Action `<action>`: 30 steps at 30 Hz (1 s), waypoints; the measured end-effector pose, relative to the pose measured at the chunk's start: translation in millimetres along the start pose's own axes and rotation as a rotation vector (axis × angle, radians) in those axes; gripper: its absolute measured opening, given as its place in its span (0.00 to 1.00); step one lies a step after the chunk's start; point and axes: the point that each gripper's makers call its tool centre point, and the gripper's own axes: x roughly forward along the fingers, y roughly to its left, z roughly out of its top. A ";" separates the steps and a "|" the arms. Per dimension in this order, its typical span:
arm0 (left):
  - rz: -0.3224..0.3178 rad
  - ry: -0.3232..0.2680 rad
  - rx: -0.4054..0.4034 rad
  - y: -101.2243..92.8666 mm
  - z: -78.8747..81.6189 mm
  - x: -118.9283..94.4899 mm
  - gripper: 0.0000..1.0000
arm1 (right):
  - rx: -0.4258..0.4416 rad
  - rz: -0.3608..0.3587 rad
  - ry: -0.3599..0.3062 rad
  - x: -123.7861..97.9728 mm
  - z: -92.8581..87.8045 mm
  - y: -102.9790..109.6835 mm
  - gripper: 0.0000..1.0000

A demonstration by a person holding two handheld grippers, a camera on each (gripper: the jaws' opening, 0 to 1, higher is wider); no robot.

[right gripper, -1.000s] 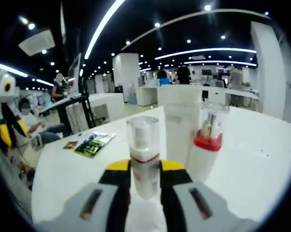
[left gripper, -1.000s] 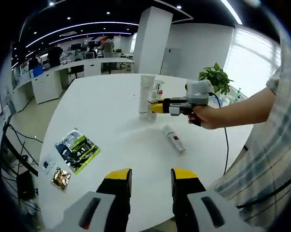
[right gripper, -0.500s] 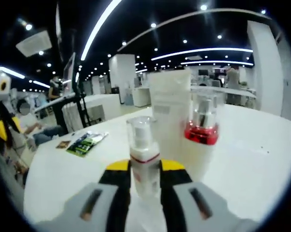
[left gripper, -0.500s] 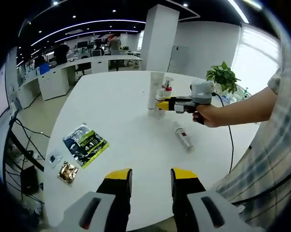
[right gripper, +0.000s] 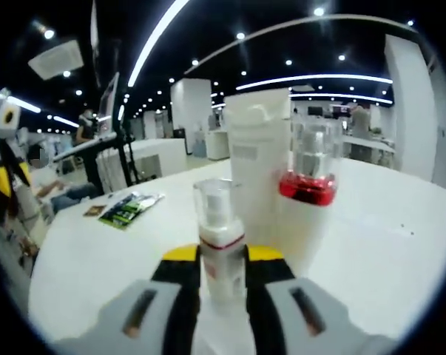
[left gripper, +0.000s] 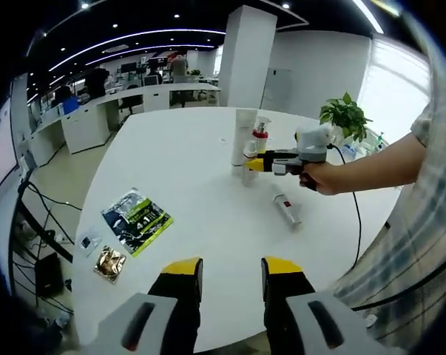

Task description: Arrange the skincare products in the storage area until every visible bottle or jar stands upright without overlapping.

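White tabletop [left gripper: 186, 170]: right tongs [right gripper: 223, 260] clamp a small pump bottle [right gripper: 220, 244] upright, just near of the standing tube [right gripper: 257, 159] and red-collared bottle [right gripper: 305, 200], presumably to seat it beside them. One bottle [left gripper: 285, 208] lies flat, right of the group. Left tongs [left gripper: 228, 268] hover apart, empty.

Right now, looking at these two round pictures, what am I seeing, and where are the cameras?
A person holds a hand-held gripper in each hand, with a camera on each. The left gripper view looks over the open left hand-held gripper across a white table; there you see the right hand-held gripper, a fallen bottle and a green packet. The right gripper view is a close-up: its jaws grip a small pump bottle beside a white tube and a red-collared bottle.
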 end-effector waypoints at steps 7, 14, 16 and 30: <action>0.005 0.004 -0.004 0.5 -1.7 -1.9 0.32 | -0.011 0.008 -0.008 2.0 -1.1 2.4 0.20; 0.000 -0.009 -0.013 -0.7 0.3 -3.9 0.32 | -0.015 0.000 -0.033 -0.1 -1.8 1.3 0.20; 0.000 -0.007 -0.009 -1.6 -0.2 -3.6 0.32 | -0.015 0.000 -0.033 -1.6 -2.6 1.1 0.20; -0.019 -0.018 -0.018 -9.4 -2.2 -2.1 0.32 | 0.039 -0.003 0.024 -5.8 -10.1 6.3 0.28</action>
